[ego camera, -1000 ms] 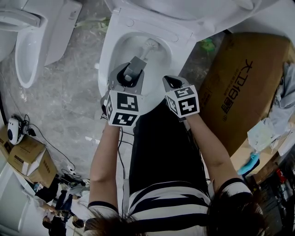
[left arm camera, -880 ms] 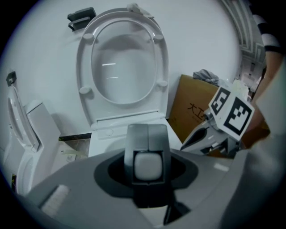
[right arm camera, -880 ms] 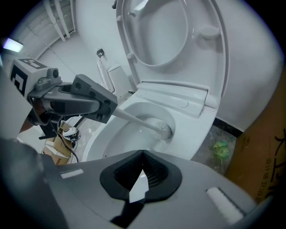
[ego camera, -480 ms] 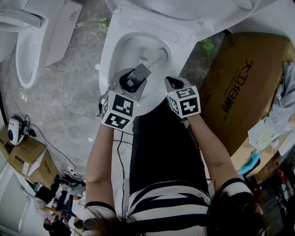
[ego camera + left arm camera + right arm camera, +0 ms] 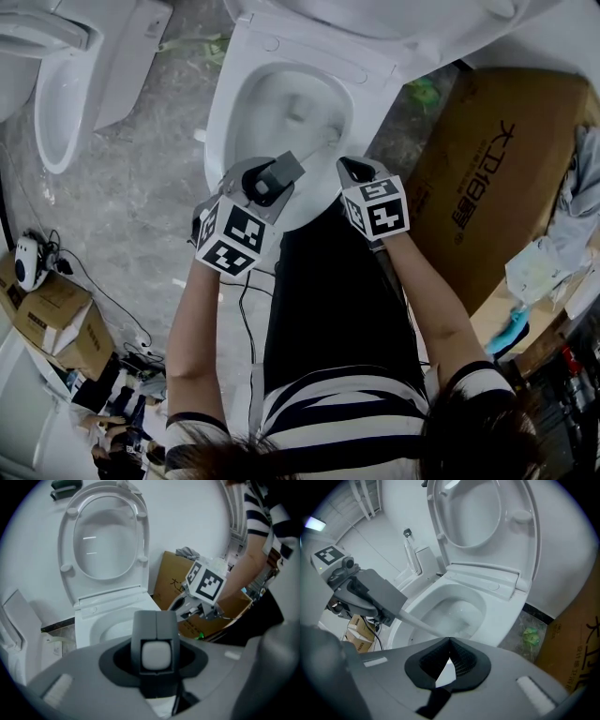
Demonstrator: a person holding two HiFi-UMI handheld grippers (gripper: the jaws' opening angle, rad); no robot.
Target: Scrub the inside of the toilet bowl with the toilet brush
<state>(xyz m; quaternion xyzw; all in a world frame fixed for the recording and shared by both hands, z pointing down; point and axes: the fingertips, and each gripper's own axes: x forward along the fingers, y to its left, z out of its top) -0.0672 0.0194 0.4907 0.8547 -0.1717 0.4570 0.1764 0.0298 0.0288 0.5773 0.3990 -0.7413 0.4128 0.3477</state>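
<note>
The white toilet bowl (image 5: 228, 103) stands open below me, seat and lid (image 5: 483, 513) raised. My left gripper (image 5: 267, 180) is shut on the grey block handle of the toilet brush (image 5: 278, 173) over the bowl's near rim. The pale shaft (image 5: 419, 622) slants down into the bowl toward its right wall; the brush head is blurred. In the left gripper view the handle (image 5: 154, 641) fills the space between the jaws. My right gripper (image 5: 354, 169) hovers at the near right of the rim, shut (image 5: 450, 641) with nothing in it.
A large cardboard box (image 5: 487, 178) stands right of the toilet. A second toilet (image 5: 61, 89) is at the left. Small boxes (image 5: 52, 323) and cables (image 5: 94, 281) lie on the grey floor at lower left. Green scraps (image 5: 422, 91) lie beside the toilet base.
The left gripper has drawn back and to the left, tilting. The brush shaft has swung from the middle of the bowl toward its right side. The right gripper has hardly moved.
</note>
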